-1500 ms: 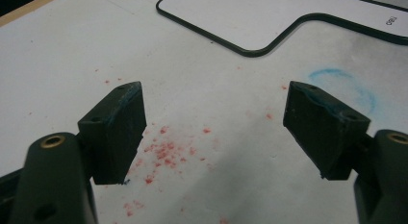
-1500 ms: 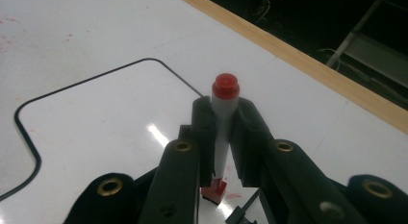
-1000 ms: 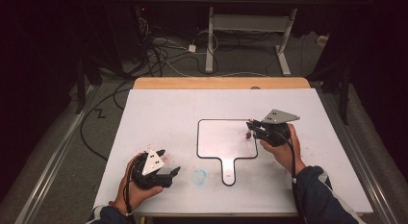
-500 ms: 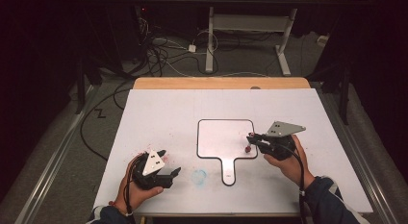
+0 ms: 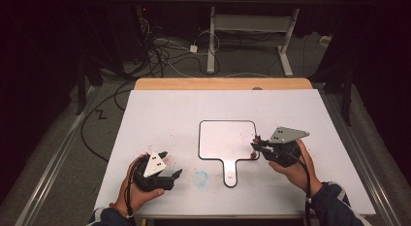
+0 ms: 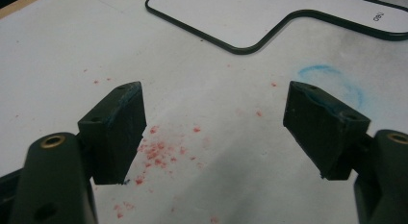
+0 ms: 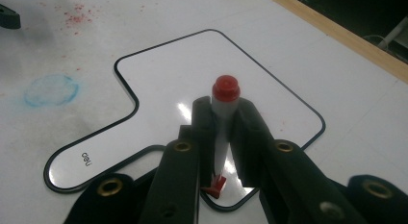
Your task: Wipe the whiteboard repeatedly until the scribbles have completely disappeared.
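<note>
Marker point(image 7: 224, 119), right gripper point(image 5: 255, 147) lower, nearer

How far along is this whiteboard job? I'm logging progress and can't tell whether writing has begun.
Done: the right gripper has a red-capped marker clamped between its fingers, over the paddle-shaped whiteboard. In hand: it hovers at the board's right edge. The left gripper rests open over red specks and a blue smudge. Left: uncapping, probably, and any writing; the board looks blank.
</note>
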Demonstrator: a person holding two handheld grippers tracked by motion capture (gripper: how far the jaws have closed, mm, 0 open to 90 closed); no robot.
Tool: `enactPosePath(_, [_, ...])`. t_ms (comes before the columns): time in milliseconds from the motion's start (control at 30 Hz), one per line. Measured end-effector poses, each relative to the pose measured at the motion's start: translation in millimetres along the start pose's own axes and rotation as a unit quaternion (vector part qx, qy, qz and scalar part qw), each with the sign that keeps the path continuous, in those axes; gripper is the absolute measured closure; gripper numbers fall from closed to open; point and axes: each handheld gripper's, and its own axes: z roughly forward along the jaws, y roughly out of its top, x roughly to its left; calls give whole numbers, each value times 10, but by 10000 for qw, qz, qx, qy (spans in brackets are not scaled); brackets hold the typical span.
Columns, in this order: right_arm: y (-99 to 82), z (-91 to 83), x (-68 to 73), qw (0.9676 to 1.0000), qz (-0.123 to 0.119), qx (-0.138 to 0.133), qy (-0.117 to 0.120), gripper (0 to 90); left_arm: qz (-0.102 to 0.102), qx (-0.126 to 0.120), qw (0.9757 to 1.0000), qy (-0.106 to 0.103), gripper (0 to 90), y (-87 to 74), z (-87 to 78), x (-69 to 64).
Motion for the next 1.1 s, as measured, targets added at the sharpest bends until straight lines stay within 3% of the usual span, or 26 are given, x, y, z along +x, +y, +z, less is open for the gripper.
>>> enactPosePath(300, [7,101,59,9994,128,-297,154,815,34,23,10000,-15,222,7,12,-5])
enactPosePath(433, [8,80,55,9997,101,-219,108,817,19,25,10000,-9,222,3,7,2])
enactPosePath(633, [-29,22,-27,9997,119,-128,-155,817,-12,-2,10000,-11,222,4,7,3])
enactPosePath(867, [39,259,-113,9985,301,-465,-24,817,6,32,10000,-41,222,20,43,-7])
enactPosePath(1100, [120,502,-281,9965,380,-655,-354,817,-28,59,10000,-51,222,7,53,-1])
